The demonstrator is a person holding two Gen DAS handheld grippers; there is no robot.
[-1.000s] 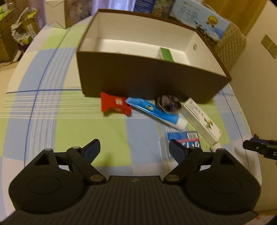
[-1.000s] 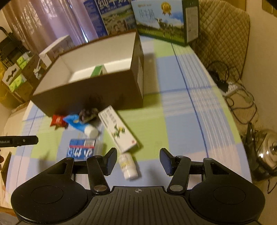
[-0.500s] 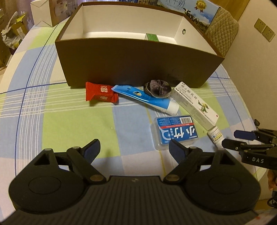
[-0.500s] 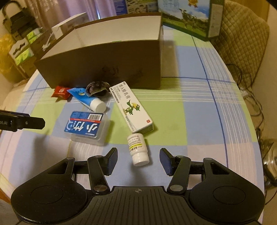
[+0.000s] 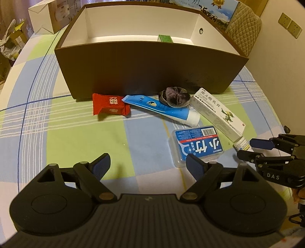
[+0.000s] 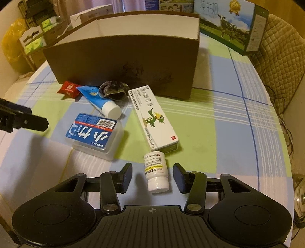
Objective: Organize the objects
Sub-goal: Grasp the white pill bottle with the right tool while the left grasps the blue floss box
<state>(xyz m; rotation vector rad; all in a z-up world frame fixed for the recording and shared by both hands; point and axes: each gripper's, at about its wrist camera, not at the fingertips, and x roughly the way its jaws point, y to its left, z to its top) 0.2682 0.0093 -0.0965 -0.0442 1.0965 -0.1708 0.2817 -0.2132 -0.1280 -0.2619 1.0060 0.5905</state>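
A brown box [image 5: 148,64] with a white inside stands at the back of the table and holds a green packet [image 5: 165,38]. In front of it lie a red snack pack [image 5: 109,104], a blue tube [image 5: 162,109], a dark scrunchie [image 5: 174,96], a long white carton [image 5: 217,111], a clear floss box [image 5: 197,146] and a small white pill bottle [image 6: 156,171]. My right gripper [image 6: 152,176] is open, low over the table, with the bottle lying between its fingers. My left gripper [image 5: 147,165] is open and empty, just left of the floss box.
A milk carton box [image 6: 226,24] and a quilted chair [image 6: 280,63] stand behind the brown box on the right. A white box [image 5: 49,17] and stacked packages [image 6: 34,38] lie at the back left. The table's rounded edge runs close on the right.
Both grippers have moved down and forward toward the objects. The pill bottle now lies between the right gripper's open fingers. No object has shifted.
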